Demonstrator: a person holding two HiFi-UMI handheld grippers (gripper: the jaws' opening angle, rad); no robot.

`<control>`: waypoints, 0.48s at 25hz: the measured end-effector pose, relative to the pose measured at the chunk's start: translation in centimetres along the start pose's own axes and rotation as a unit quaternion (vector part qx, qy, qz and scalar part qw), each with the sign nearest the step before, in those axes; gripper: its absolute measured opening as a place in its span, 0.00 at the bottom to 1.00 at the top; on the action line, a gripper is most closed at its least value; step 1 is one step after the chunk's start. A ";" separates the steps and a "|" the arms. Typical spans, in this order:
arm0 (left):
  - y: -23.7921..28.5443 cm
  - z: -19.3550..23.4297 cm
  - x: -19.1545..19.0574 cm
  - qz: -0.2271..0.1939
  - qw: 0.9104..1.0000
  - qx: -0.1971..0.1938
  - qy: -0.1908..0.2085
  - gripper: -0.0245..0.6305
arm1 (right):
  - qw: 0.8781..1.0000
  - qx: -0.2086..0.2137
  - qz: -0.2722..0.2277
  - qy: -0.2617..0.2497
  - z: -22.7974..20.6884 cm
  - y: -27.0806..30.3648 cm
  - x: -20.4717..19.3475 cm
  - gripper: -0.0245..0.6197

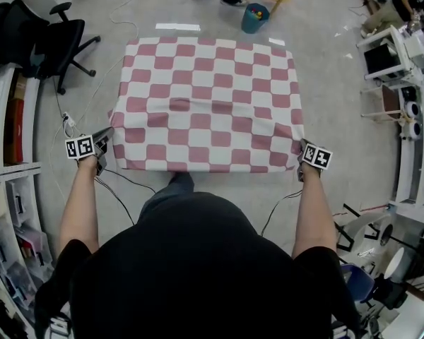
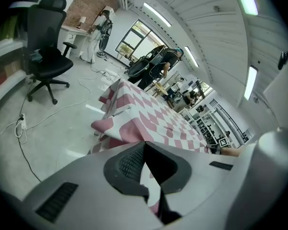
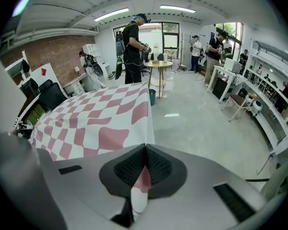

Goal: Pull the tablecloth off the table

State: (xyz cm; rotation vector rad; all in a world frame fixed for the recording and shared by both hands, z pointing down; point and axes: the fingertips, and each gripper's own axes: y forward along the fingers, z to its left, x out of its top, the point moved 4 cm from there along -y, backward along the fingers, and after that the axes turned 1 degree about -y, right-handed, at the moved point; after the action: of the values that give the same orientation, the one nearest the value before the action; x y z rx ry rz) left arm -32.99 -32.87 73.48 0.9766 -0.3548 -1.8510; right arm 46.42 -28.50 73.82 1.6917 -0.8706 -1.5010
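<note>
Grip: my left tool [image 1: 102, 143] and right tool [image 1: 302, 157] each clamp a near corner of the tablecloth [image 1: 210, 101] | Cloth: spread mid-frame, covering the table (itself hidden underneath) | Progress: corners grasped, pull-off not yet done

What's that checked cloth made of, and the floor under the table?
Cloth: likely thin woven fabric, matte; it wrinkles and droops softly over the edges. Floor: grey, smooth, slightly glossy, perhaps sealed concrete or epoxy; it shows bright reflections.
</note>
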 end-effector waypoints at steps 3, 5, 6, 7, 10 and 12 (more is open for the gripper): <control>-1.0 -1.4 -1.4 -0.022 1.000 0.006 -0.014 0.07 | 1.000 0.012 -0.008 -0.001 -0.9 -1.0 -1.9 0.08; -1.8 -2.4 -2.5 -0.043 0.999 0.006 -0.026 0.07 | 1.000 0.021 -0.012 -0.003 -1.3 -1.8 -3.2 0.08; -2.3 -3.0 -3.3 -0.053 0.998 0.006 -0.032 0.07 | 1.000 0.026 -0.015 -0.003 -1.5 -2.2 -4.1 0.08; -2.8 -3.7 -4.3 -0.064 0.997 0.006 -0.037 0.07 | 0.999 0.032 -0.017 -0.002 -1.8 -2.7 -5.2 0.08; -4.8 -6.5 -8.4 -0.095 0.994 0.006 -0.049 0.07 | 0.999 0.046 -0.027 -0.004 -3.2 -5.0 -9.3 0.08; -6.2 -8.4 -10.8 -0.115 0.992 0.005 -0.056 0.07 | 0.998 0.057 -0.037 -0.007 -4.0 -6.5 -11.2 0.08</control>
State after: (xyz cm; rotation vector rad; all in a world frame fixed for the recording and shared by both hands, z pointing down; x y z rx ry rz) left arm -28.37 -19.22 69.44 0.9541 -0.3293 -2.1212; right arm 49.47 -15.31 74.52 1.8146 -0.9253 -1.5391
